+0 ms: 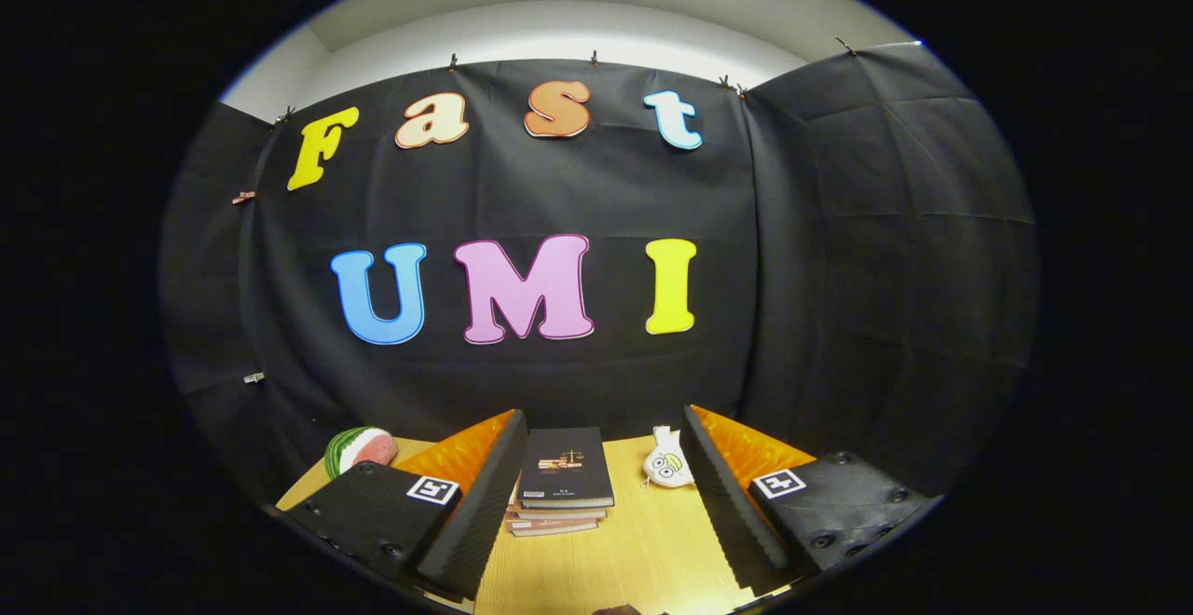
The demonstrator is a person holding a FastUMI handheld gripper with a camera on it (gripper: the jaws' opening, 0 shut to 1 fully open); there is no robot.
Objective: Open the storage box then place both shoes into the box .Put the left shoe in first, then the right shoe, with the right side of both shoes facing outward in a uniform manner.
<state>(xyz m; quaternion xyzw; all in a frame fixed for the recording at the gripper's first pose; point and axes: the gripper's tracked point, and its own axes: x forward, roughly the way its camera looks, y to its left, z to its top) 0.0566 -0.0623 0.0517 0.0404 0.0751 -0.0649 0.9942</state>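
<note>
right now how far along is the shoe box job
Nothing looks done. The gripper is open and holds nothing. On the wooden table, a stack of books lies between its fingers, a small white plush just ahead, and a watermelon toy off to one side. Opening the box and placing both shoes remain.

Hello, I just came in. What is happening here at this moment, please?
A person's handheld two-finger gripper hovers open over a light wooden table, holding nothing. Between its black ribbed fingers, just ahead, lies a small stack of books with a dark cover on top. A white soft toy lies beside the books, and a watermelon-slice toy beyond the other finger.
</note>
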